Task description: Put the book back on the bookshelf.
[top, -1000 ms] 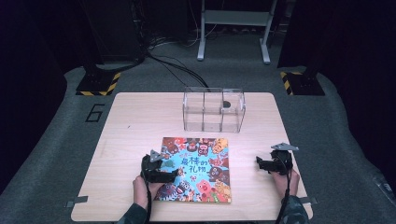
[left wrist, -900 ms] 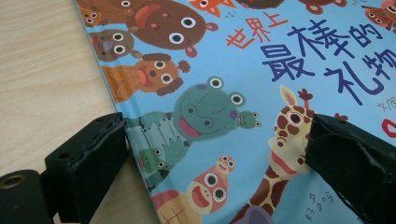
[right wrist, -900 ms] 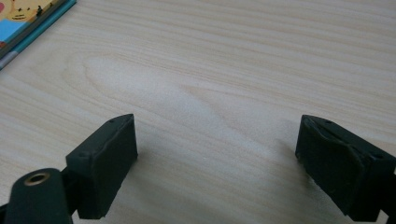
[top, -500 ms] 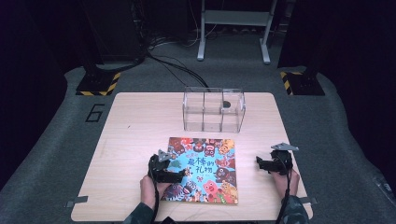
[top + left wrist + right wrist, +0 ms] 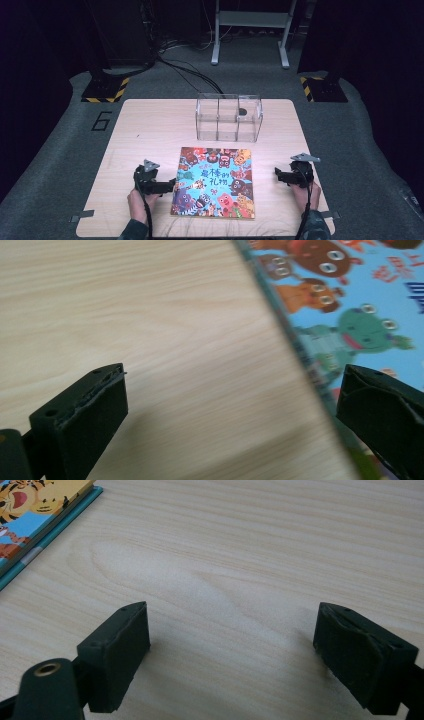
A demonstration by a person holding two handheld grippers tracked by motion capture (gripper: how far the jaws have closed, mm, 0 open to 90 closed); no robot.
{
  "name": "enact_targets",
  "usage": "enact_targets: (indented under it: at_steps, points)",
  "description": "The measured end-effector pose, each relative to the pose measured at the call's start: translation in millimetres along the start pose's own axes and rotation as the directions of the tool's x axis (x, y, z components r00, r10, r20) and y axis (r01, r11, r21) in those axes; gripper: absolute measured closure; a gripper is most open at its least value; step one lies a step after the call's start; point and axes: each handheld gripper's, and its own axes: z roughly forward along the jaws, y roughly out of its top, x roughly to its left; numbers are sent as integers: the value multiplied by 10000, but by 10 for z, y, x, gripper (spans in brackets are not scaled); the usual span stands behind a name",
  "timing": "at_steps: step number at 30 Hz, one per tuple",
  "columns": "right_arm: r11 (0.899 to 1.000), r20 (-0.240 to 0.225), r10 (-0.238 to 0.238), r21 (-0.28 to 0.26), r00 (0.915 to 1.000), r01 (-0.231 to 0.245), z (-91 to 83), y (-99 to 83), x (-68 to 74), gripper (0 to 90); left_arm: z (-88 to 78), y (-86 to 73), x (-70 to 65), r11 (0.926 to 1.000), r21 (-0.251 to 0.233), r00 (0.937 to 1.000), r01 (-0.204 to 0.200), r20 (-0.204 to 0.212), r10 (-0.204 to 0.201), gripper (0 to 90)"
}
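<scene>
The left gripper (image 5: 170, 187) has its jaws wide apart and just opened further; nothing is between them, and its tip is just beside the left edge of the picture book (image 5: 215, 181), which lies flat near the front of the table (image 5: 150, 125). The book looks thin, stiff and light, with a glossy, probably slippery cover, so I would take it at an edge. The wood surface is smooth. A clear box (image 5: 229, 117) stands farther back. The right gripper (image 5: 278, 175), released and empty, rests well apart on the right; beyond it grey floor.
</scene>
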Motion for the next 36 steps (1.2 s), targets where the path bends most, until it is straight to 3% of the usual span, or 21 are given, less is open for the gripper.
enact_targets:
  at_steps: [5, 9, 10, 12, 14, 15, 16, 17, 19, 20, 23, 28, 32, 34, 36]
  points:
    - [9999, -44, -80, 148, 10000, 81, -25, -9, 8, 147, 34, -33, 82, 9997, 176, 9997, 152, -188, -148, 0]
    - [9994, -102, -288, 193, 9995, 290, -38, -14, 8, 146, 81, -42, -2, 9996, 109, 9986, -242, -474, 247, 0]
    - [9995, -104, -258, 188, 9996, 260, -39, -14, 14, 146, 94, -54, -36, 9987, 66, 9969, -507, -603, 511, 0]
    - [9999, -405, 3, 142, 9992, 3, -61, -16, 34, 141, 96, -66, -53, 9980, -23, 9962, -628, -600, 626, 0]
    - [9986, -964, 262, 475, 9950, -217, -104, 16, 149, 118, 103, -63, -64, 9985, -63, 9969, -545, -580, 541, 0]
    - [9986, -964, 262, 475, 9950, -217, -104, 16, 149, 118, 106, -61, -69, 9984, -60, 9969, -558, -556, 554, 0]
    - [9984, -1111, 77, 557, 9938, -15, -114, 33, 203, 120, 109, -58, -80, 9980, -36, 9965, -635, -550, 632, 0]
    - [9967, -1401, -143, 777, 9900, 254, -136, 83, 347, 130, 118, -58, -101, 9981, -113, 9967, -601, -549, 594, 0]
    - [9962, -1481, -196, 813, 9888, 319, -146, 102, 389, 143, 118, -57, -147, 9972, -81, 9962, -744, -458, 740, 0]
    - [9949, -1935, -56, 978, 9811, 249, -149, 145, 476, 144, 122, -58, -168, 9982, -78, 9971, -601, -483, 596, 3]
    - [9927, -2502, 140, 1195, 9681, 165, -125, 192, 613, 158, 126, -57, -184, 9980, -85, 9965, -634, -545, 628, 3]
    - [9871, -2769, -163, 1487, 9608, 596, -55, 240, 798, 236, 141, -53, -242, 9977, -183, 9964, -646, -565, 635, 4]
    - [9773, -2838, -260, 1945, 9585, 841, -13, 287, 857, 282, 150, -48, -321, 9968, -163, 9959, -777, -486, 768, 5]
    - [9761, -2769, -272, 1998, 9605, 853, 3, 294, 862, 296, 156, -41, -388, 9932, -112, 9925, -1156, -419, 1150, 5]
    - [9714, -2757, -352, 2164, 9606, 977, 25, 311, 848, 313, 176, -26, -410, 9928, -138, 9927, -1186, -255, 1182, 4]
